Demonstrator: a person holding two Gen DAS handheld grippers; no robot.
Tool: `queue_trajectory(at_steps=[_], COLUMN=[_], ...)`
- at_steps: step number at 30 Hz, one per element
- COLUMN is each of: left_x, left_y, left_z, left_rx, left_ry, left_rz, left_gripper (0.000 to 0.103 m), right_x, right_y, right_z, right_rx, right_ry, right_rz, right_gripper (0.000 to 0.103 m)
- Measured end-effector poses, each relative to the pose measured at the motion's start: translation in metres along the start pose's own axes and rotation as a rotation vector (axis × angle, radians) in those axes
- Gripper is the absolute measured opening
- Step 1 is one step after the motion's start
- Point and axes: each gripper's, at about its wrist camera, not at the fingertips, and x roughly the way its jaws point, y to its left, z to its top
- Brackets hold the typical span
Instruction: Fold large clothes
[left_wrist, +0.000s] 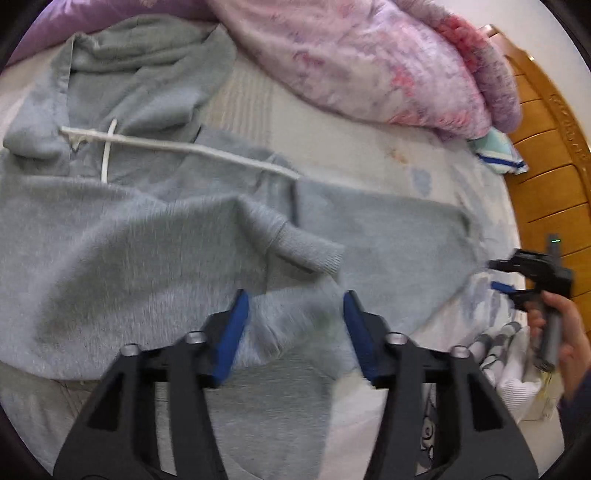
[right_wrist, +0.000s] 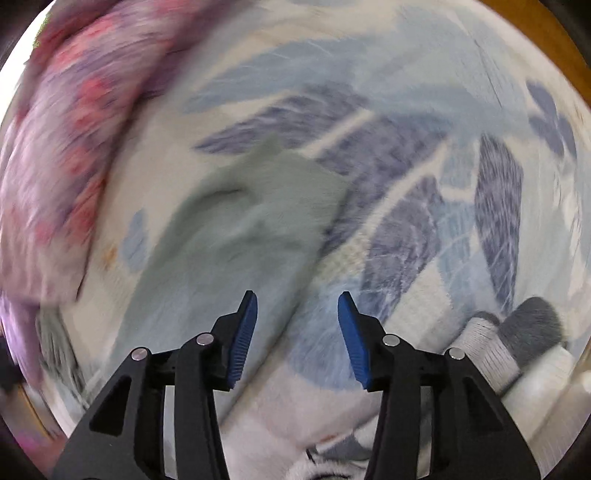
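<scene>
Left wrist view: a grey hoodie (left_wrist: 140, 236) of soft, fuzzy knit lies spread on the bed sheet (left_wrist: 369, 147), hood (left_wrist: 147, 74) at the far end and hem at the near end, so its long axis runs away from the camera. A white drawstring (left_wrist: 184, 147) lies across the chest below the hood, and a second, shorter white cord crosses it. One sleeve is folded over the body; its ribbed cuff (left_wrist: 310, 251) points right and ends near the hoodie's middle. A flat grey panel of the hoodie extends right of the cuff. The left gripper (left_wrist: 293, 299) hovers over the hoodie's near part with its blue ribbed pads (left_wrist: 232, 339) wide apart and nothing between them. Beyond the hoodie lies a bunched pink floral quilt (left_wrist: 388, 62), fluffy in texture; a wooden headboard (left_wrist: 546, 155) stands right of it. The right gripper (left_wrist: 498, 275), held in a hand (left_wrist: 565, 332), is right of the hoodie, off its edge, jaws apart. Right wrist view (blurred): the right gripper (right_wrist: 297, 301) is spread open and empty over the sheet (right_wrist: 424, 203), which is pale with blue leaf prints. A rounded grey end of the hoodie (right_wrist: 258, 214) lies ahead of and left of the gripper. The quilt (right_wrist: 66, 129) is left of the hoodie. Rolled grey and white cloths (right_wrist: 517, 343) lie right of the gripper.
</scene>
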Motion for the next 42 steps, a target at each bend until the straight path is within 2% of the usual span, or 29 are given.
queue_trajectory(at_steps=[2, 5, 7, 9, 11, 14, 16, 20, 23, 25, 29, 31, 34, 37, 41, 42], left_x=[-0.005, -0.005, 0.005, 0.014, 0.027, 0.046, 0.047, 0.037, 0.006, -0.019, -0.072, -0.104, -0.144, -0.181, -0.21, -0.217], left_y=[-0.003, 0.007, 0.017, 0.03, 0.041, 0.048, 0.045, 0.05, 0.067, 0.081, 0.123, 0.158, 0.204, 0.246, 0.295, 0.312], left_z=[0.002, 0.005, 0.006, 0.004, 0.001, 0.0, 0.002, 0.005, 0.011, 0.014, 0.024, 0.031, 0.034, 0.033, 0.028, 0.023], left_rx=[0.005, 0.022, 0.026, 0.023, 0.015, 0.039, 0.067, 0.047, -0.034, -0.051, -0.077, -0.117, -0.162, -0.215, -0.259, -0.273], left_ry=[-0.014, -0.009, 0.029, 0.073, 0.114, 0.152, 0.161, 0.168, 0.149, 0.123, 0.061, 0.026, -0.007, -0.059, -0.087, -0.086], left_rz=[-0.022, 0.086, 0.161, 0.2, 0.232, 0.244, 0.248, 0.206, 0.094, 0.067, 0.106, 0.14, 0.179, 0.212, 0.248, 0.256], left_gripper=[0.056, 0.056, 0.056, 0.056, 0.056, 0.056, 0.062, 0.062, 0.064, 0.064, 0.065, 0.067, 0.067, 0.067, 0.067, 0.067], right_x=[0.011, 0.028, 0.037, 0.037, 0.035, 0.021, 0.001, -0.055, -0.098, -0.121, -0.147, -0.152, -0.149, -0.129, -0.077, -0.061], right_y=[-0.005, -0.015, -0.02, -0.022, -0.021, -0.017, -0.004, 0.037, 0.078, 0.109, 0.179, 0.215, 0.273, 0.326, 0.383, 0.396], right_z=[0.007, 0.012, 0.013, 0.011, 0.009, 0.0, -0.009, -0.04, -0.078, -0.112, -0.189, -0.229, -0.303, -0.375, -0.465, -0.486], right_rx=[0.044, 0.128, 0.166, 0.172, 0.138, 0.102, 0.032, -0.129, -0.27, -0.362, -0.543, -0.635, -0.773, -0.87, -0.987, -1.03], right_ry=[0.005, -0.002, -0.006, -0.039, -0.064, -0.125, -0.2, -0.369, -0.466, -0.507, -0.537, -0.541, -0.519, -0.432, -0.296, -0.273], right_rz=[0.033, 0.097, 0.106, 0.124, 0.097, 0.087, 0.092, 0.122, 0.149, 0.178, 0.237, 0.24, 0.263, 0.316, 0.33, 0.308], right_gripper=[0.044, 0.044, 0.044, 0.042, 0.013, 0.005, 0.004, 0.003, 0.003, 0.003, 0.003, 0.003, 0.003, 0.003, 0.003, 0.003])
